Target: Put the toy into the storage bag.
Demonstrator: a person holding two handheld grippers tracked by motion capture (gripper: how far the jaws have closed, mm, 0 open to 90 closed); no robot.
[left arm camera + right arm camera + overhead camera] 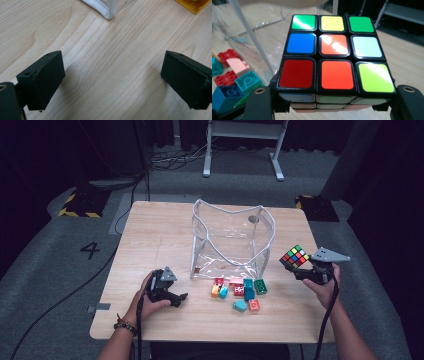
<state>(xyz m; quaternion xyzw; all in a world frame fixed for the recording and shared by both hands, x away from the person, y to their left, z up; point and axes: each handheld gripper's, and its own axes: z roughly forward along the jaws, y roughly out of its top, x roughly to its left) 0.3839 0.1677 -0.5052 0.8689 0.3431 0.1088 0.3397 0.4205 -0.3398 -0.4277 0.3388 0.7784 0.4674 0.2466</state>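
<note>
Cube [295, 256] clamped in the right gripper [306, 268], above the table's [150, 235] right edge. Left gripper [181, 298] rests near the front-left corner, jaws open, empty.

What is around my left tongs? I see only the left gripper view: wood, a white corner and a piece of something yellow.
Observer: The white corner belongs to a clear bag that stands open on the table.
Operator: And the yellow piece?
Observer: It is one block in a pile of coloured blocks lying in front of the bag, between the two hands.
Operator: Where are the right tongs?
Observer: The right tongs are raised beside the bag and are shut on a colour cube.
Operator: Do my left tongs hold something?
Observer: No, the left tongs are open over bare wood.
</note>
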